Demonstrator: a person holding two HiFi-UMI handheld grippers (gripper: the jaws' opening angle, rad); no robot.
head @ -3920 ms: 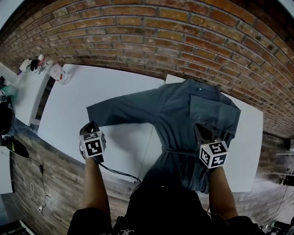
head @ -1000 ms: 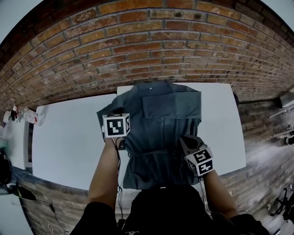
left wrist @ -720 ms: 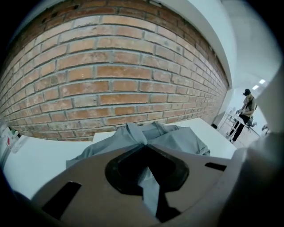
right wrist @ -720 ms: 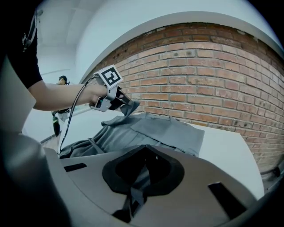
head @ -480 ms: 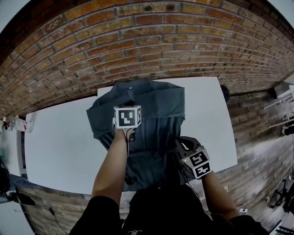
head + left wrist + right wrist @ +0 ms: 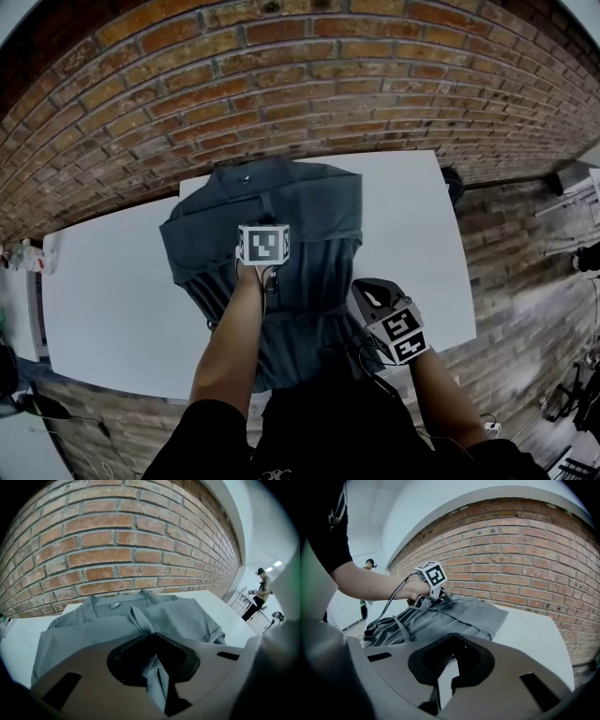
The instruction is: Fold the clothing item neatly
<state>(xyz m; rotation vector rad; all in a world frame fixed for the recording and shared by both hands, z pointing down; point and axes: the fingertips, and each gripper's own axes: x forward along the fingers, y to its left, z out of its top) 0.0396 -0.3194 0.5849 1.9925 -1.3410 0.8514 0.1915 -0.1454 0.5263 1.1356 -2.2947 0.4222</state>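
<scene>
- The grey garment (image 6: 314, 202) lies front-up on the white table (image 6: 112, 281). Its collar (image 6: 115, 605) is toward the table's far edge and its lower part reaches the table's near edge.
- On the table's left half the cloth bulges outward in a loose, rumpled fold. On the right half the garment's edge runs straighter.
- The left gripper (image 6: 153, 637) is over the middle of the table, above the garment's chest. Its jaws are pinched on a fold of the grey cloth, and a strip of fabric runs straight between them and rises into a small peak just past the tips.
- The person's left forearm (image 6: 230, 337) reaches in from the table's near edge, across the lower part of the garment.
- The right gripper (image 6: 451, 639) is at the table's near edge, beside the garment's lower right side. Its jaws are drawn together, and only a thin sliver of white table shows in the slit between them, with no cloth there.
- A brick wall (image 6: 281, 84) stands just behind the table's far edge.
</scene>
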